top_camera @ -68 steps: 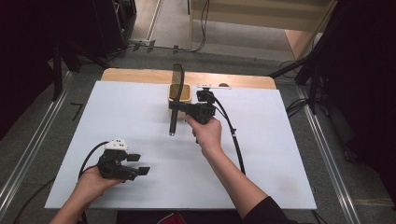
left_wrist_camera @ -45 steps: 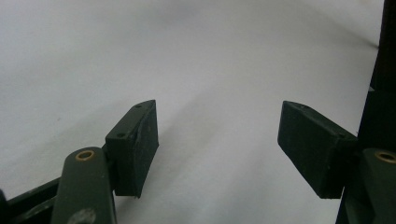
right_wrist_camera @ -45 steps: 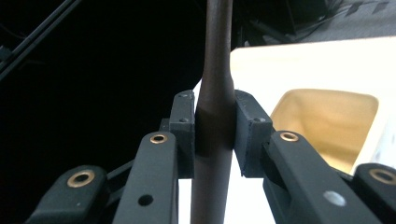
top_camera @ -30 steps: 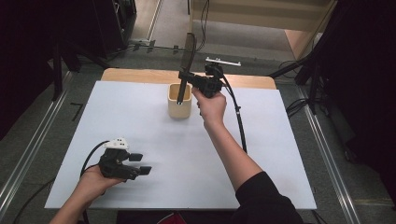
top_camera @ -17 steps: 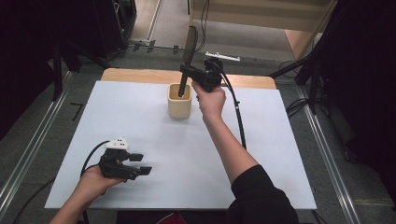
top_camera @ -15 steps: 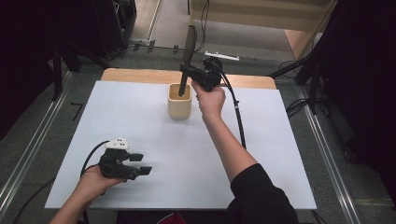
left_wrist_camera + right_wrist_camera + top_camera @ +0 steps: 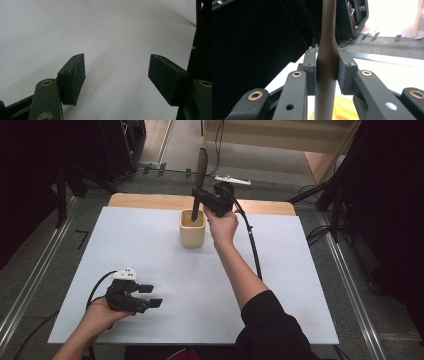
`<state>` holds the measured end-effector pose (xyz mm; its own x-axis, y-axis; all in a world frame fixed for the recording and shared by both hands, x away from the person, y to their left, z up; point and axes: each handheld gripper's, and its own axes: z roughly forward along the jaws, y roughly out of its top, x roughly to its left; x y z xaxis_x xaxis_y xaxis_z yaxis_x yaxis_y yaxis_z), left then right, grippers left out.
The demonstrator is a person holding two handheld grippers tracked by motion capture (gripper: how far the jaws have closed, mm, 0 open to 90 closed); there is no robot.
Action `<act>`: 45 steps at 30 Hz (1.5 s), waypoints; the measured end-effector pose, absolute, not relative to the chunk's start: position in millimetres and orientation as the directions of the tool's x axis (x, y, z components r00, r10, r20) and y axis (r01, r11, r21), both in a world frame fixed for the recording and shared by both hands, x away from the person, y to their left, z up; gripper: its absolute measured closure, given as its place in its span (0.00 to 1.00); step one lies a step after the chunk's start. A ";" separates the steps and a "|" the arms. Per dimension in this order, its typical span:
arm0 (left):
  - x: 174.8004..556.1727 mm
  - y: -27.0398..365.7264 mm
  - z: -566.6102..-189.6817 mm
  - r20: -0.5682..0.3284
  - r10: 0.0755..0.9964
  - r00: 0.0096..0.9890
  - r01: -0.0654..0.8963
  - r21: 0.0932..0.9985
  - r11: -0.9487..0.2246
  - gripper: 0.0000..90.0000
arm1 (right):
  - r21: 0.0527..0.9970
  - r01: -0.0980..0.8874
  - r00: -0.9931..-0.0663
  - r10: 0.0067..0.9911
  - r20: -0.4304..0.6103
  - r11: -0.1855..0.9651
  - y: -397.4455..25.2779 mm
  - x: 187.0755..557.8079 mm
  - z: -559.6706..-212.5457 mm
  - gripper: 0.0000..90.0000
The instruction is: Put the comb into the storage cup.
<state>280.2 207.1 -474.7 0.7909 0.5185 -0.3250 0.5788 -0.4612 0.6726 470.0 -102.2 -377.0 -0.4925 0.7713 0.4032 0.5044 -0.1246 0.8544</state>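
Pinching a dark wooden utensil (image 7: 201, 170) upright, our right gripper (image 7: 206, 200) is lowering its bottom end into the beige holder (image 7: 192, 231) at the far side of the white surface (image 7: 300, 285). Our left gripper (image 7: 149, 296) is resting near us, jaws spread.

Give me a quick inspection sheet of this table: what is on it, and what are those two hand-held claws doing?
Surface: white table top, with a bare wooden strip along its far edge.
Job's things: a long dark utensil, upright, its lower end inside a beige cup near the far edge.
Clutter: nothing seen.
Grippers: right claw shut on the utensil's handle above the cup; left claw open, holding nothing, low over the near left of the table.
Cables: a black cable trails from the right claw along the forearm; another loops from the left claw.
Surroundings: grey floor, metal rails beside the table, dark equipment beyond.
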 end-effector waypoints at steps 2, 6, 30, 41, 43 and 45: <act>280.2 207.1 -474.7 -0.326 0.518 0.791 0.579 0.673 -0.461 0.35 | 0.858 0.499 -0.494 0.775 0.395 -0.120 -101.4 470.9 -379.0 0.78; 280.3 207.3 -474.5 -0.326 0.517 0.792 0.578 0.673 -0.461 0.35 | 0.861 0.497 -0.502 0.773 0.388 -0.109 -99.1 472.0 -383.5 0.78; 280.9 205.7 -475.5 -0.325 0.511 0.796 0.575 0.669 -0.470 0.35 | 0.856 0.506 -0.500 0.775 0.387 -0.102 -99.1 471.9 -412.2 0.78; 280.7 206.0 -475.1 -0.322 0.512 0.796 0.573 0.673 -0.468 0.35 | 0.859 0.503 -0.508 0.773 0.380 -0.092 -94.3 470.7 -419.6 0.78; 280.9 206.1 -475.0 -0.322 0.513 0.796 0.573 0.674 -0.466 0.35 | 0.858 0.505 -0.509 0.772 0.381 -0.091 -94.0 470.4 -421.4 0.78; 280.9 206.2 -474.9 -0.321 0.515 0.795 0.574 0.673 -0.467 0.35 | 0.861 0.502 -0.513 0.772 0.376 -0.086 -93.8 469.6 -423.4 0.78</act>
<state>280.9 206.2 -474.9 0.7950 0.5149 -0.3208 0.5738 -0.4667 0.6730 469.6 -93.8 -423.4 -0.5128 0.7718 0.3760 0.5016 -0.0861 0.8608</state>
